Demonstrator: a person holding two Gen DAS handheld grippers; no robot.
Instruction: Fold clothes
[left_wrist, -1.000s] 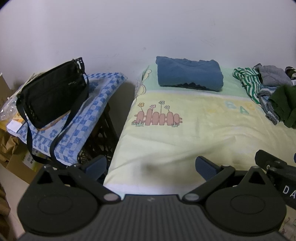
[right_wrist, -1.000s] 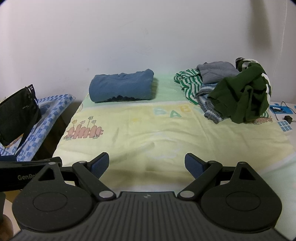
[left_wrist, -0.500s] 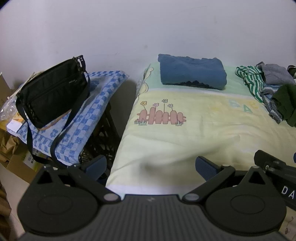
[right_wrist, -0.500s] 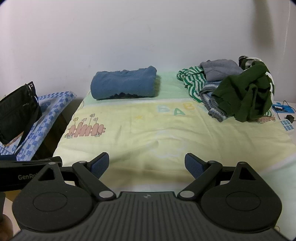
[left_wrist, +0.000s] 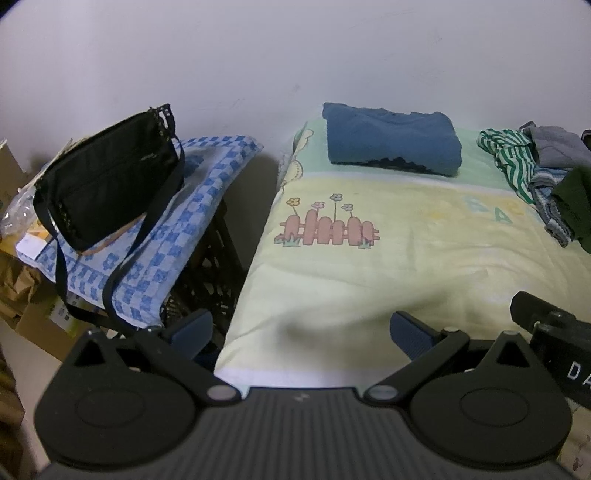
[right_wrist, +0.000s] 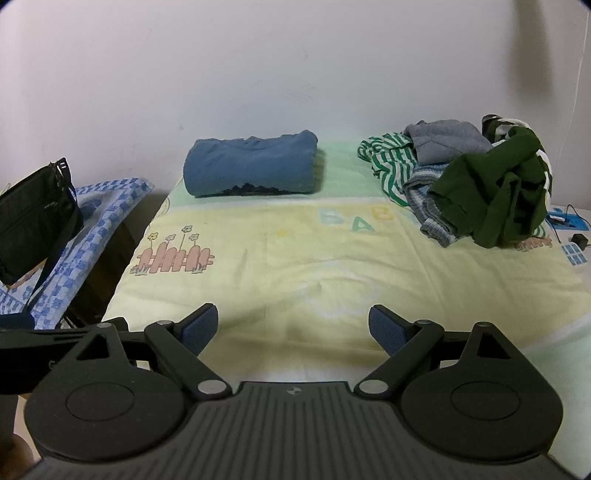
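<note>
**Both grippers edge nearer the bed**

Over the last second the bed (right_wrist: 295, 266) has crept closer in both views — nothing else shifted. The folded blue garment (right_wrist: 251, 162) lies by the wall, the crumpled pile (right_wrist: 476, 184) far right. Left gripper (left_wrist: 301, 328) and right gripper (right_wrist: 293, 325): jaws wide, empty — we judge more folding remains.
</note>
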